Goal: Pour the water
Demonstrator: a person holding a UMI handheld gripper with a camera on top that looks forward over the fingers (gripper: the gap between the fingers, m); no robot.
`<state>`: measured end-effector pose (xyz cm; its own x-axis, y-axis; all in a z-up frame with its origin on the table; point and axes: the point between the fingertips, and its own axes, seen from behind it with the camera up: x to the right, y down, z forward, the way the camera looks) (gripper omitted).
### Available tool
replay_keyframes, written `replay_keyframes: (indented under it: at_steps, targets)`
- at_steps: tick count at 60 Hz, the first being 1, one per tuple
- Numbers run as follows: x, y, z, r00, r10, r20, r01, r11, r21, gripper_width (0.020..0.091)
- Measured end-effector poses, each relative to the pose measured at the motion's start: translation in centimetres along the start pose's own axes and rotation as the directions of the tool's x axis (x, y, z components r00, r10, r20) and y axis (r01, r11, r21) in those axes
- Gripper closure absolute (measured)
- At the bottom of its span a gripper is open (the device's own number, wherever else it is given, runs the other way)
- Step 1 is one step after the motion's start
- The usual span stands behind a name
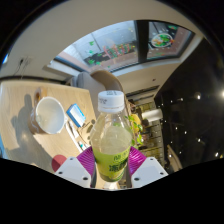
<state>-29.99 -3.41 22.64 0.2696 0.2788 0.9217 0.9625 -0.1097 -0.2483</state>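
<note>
A clear plastic bottle with a white cap and a green label stands upright between my fingers. Both purple pads press against its sides, so my gripper is shut on it. The bottle is lifted above the wooden table. A white cup or bowl sits on that table, to the left of the bottle and beyond my fingers. The bottle's lower part is hidden below my fingers.
A blue and white object lies on the table just right of the cup. A small red thing sits near the left finger. Windows and a framed picture lie beyond. A dark area fills the right side.
</note>
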Motion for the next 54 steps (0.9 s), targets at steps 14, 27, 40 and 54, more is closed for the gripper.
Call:
replay_keyframes:
  at_steps: [14, 27, 40, 54]
  targets:
    - [0.6, 1.1, -1.4, 0.814, 0.556, 0.165, -0.571, 0.820, 0.053, 0.0704]
    - [-3.6, 4.5, 0.8, 0.528, 0.795, 0.298, -0.822, 0.567, -0.054, 0.0706]
    - [-9.6, 6.8, 3.2, 0.437, 0.835, 0.335, -0.852, 0.504, -0.143, 0.0703]
    - [-12.8, 8.2, 5.7, 0.345, 0.882, 0.321, -0.893, 0.414, -0.178, 0.0673]
